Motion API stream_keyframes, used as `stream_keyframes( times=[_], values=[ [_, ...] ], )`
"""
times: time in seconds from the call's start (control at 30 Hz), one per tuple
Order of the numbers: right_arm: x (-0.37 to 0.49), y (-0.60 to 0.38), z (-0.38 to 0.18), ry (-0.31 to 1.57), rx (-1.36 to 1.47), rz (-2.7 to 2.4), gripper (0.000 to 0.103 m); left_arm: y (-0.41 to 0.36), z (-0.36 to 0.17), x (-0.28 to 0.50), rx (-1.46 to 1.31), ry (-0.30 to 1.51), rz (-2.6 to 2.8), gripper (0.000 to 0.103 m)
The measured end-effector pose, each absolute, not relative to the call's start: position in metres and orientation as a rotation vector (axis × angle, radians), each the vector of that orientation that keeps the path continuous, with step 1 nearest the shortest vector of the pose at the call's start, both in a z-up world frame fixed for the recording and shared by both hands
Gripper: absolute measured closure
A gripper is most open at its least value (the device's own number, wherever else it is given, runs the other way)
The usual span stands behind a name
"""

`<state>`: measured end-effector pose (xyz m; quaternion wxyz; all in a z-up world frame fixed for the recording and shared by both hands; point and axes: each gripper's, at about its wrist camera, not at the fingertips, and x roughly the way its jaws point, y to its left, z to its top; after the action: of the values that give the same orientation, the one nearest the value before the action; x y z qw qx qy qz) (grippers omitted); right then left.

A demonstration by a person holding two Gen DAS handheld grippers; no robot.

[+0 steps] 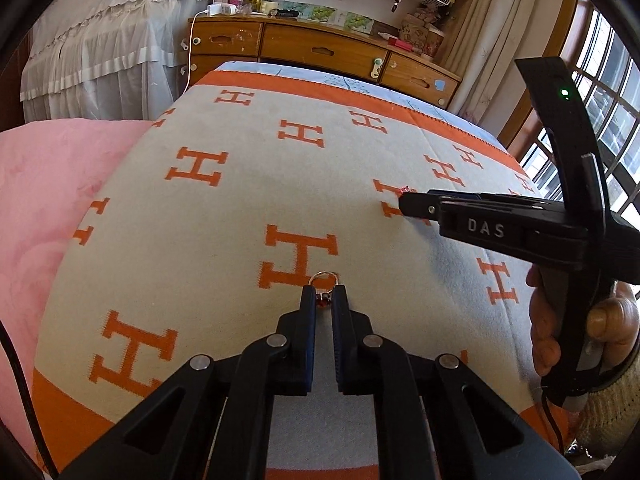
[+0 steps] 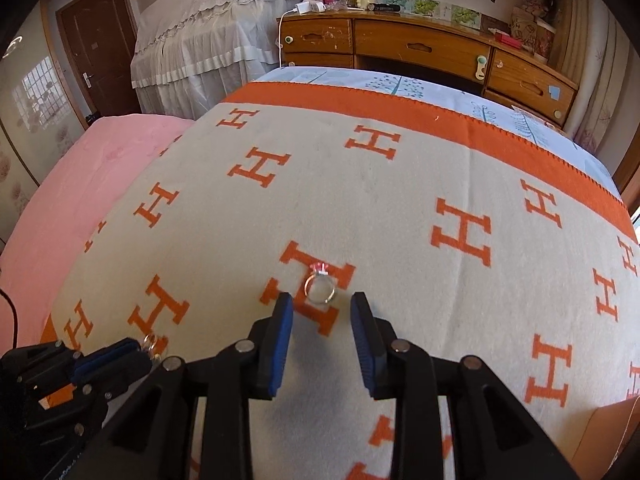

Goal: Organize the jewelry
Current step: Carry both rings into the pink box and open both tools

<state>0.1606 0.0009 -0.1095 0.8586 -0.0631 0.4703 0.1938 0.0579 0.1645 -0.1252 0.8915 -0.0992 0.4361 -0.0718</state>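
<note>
Left claw (image 1: 324,294) is clamped on a red-stoned ring (image 1: 323,280), its stone half hidden; right claw (image 2: 322,304) is held apart, unclamped, before a pink-stoned ring (image 2: 319,286).

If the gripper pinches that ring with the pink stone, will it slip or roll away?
The ring with the pink stone looks small, smooth and probably metal, so it may squirt from the right gripper pads. The fuzzy blanket probably stops rolling. It's likely stiff and very light.
</note>
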Motion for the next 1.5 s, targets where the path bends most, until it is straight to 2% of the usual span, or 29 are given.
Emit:
stream_keyframes(
  times=[0.23, 0.27, 0.3, 0.33, 0.57, 0.73, 1.23, 1.37, 1.5],
  values=[
    [0.164, 0.018, -0.112, 0.949, -0.217, 0.387, 0.074, 0.169, -0.123, 0.056, -0.227, 0.904, -0.151, 0.097],
    [0.163, 0.017, -0.111, 0.95, -0.21, 0.393, 0.076, 0.169, -0.122, 0.056, -0.228, 0.903, -0.154, 0.097],
    [0.163, 0.016, -0.111, 0.954, -0.201, 0.397, 0.085, 0.168, -0.121, 0.055, -0.229, 0.901, -0.157, 0.097],
    [0.164, 0.013, -0.11, 0.965, -0.189, 0.4, 0.088, 0.168, -0.12, 0.055, -0.23, 0.897, -0.159, 0.097],
    [0.146, -0.016, -0.096, 1.027, -0.019, 0.483, 0.088, 0.156, -0.096, 0.043, -0.219, 0.85, -0.192, 0.097],
    [0.099, -0.057, -0.061, 0.962, 0.056, 0.539, 0.088, 0.133, -0.069, 0.031, -0.176, 0.808, -0.238, 0.097],
    [0.017, -0.241, 0.053, 0.737, 0.252, 0.354, 0.088, -0.029, 0.036, 0.034, -0.061, 0.7, -0.618, 0.097],
    [0.008, -0.269, 0.06, 0.71, 0.246, 0.287, 0.088, -0.084, 0.041, 0.04, -0.02, 0.716, -0.702, 0.097],
    [0.01, -0.288, 0.042, 0.746, 0.261, 0.249, 0.088, -0.134, 0.024, 0.05, 0.023, 0.792, -0.737, 0.097]
  ],
)
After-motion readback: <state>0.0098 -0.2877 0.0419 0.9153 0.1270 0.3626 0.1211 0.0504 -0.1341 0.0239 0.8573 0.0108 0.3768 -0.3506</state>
